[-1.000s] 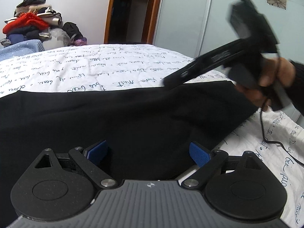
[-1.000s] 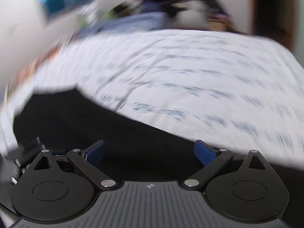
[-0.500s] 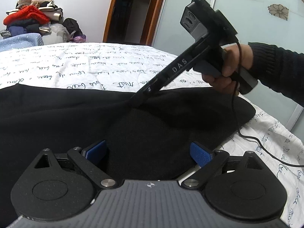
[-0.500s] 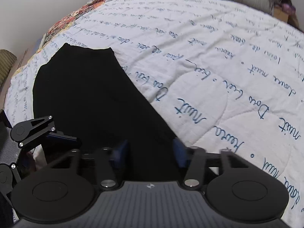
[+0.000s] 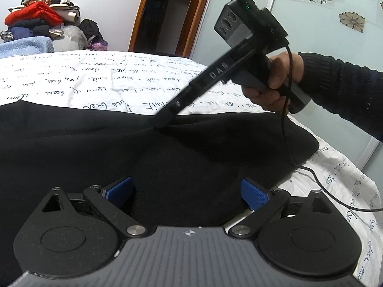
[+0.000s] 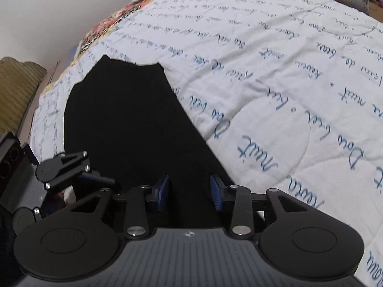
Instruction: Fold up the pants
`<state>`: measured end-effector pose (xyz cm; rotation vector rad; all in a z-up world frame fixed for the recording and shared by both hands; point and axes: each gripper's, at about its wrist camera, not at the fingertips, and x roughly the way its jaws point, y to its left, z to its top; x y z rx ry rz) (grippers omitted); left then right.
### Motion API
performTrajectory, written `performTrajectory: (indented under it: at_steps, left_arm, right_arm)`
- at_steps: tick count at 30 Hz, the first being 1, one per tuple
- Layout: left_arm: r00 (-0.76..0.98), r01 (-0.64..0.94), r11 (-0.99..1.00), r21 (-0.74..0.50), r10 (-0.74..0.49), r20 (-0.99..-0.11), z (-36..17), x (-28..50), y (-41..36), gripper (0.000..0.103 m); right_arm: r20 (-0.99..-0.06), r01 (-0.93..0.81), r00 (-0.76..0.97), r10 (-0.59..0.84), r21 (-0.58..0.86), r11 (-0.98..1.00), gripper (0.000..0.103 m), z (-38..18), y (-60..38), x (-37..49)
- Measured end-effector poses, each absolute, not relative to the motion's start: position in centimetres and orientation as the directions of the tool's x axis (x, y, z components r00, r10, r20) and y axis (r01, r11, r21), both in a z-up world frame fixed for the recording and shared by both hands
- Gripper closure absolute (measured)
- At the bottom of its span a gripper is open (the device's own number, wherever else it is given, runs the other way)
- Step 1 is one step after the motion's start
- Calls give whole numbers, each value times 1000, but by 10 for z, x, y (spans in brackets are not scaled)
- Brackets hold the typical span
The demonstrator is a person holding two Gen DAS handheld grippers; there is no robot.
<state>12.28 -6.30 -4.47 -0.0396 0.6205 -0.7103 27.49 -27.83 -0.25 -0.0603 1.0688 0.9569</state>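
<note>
Left wrist view: black pants (image 5: 167,157) are seen spread flat on a bed (image 5: 71,79) covered by a white quilt with blue script, one end lying toward the mirrored wardrobe door (image 5: 323,24). The right gripper (image 5: 158,125), held in a hand (image 5: 275,83), is pressed down at the far edge of the pants, where the cloth is drawn up into a small ridge. In the right wrist view its fingers (image 6: 161,191) are closing, with black fabric between them; whether the pads already press on it cannot be told. The left gripper (image 5: 186,191) hangs over the near edge of the pants, its fingers (image 5: 253,195) wide apart and empty. The step in hand is judged to be the first grasp before a fold. Next, a firm pinch is needed at the far edge and a matching grasp by the left gripper.
</note>
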Motion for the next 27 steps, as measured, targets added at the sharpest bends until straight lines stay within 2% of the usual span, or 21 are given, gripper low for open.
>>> performTrajectory:
  at_steps: [6,12,15,17,22,23,27]
  left_arm:
    - [585,596,763,-251,-626,-515,-46,124,-61,5]
    - [582,593,760,-267,-633,-511,-46,125,-60,4]
    - [579,592,756,-278,-639,-506,-46,125,-58,4]
    - [578,591,754,-285,-643,-503,-46,125,-58,4]
    - [573,588,746,-312,-657,-490,-47,127,-53,4]
    - [572,587,745,-318,-659,-488,-47,128,-53,4]
    - [569,584,743,-328,-662,-488,-47,130,-49,4]
  right_arm:
    - [-740,-686,82,668,444,576,65,-9,-268,282]
    - [-639,-633,-27,769,607,481,63,-14,-244,301]
    - [-593,-557,-74,802,692,460,56,-25,-227,322]
    - [-528,-478,-120,841,773,418,41,-33,-216,338]
    - [-399,-351,-182,899,880,319,35,-42,-184,370]
    - [-384,-340,-192,903,889,306,31,-43,-176,374]
    - [-338,-310,-234,912,915,260,31,-44,-144,385]
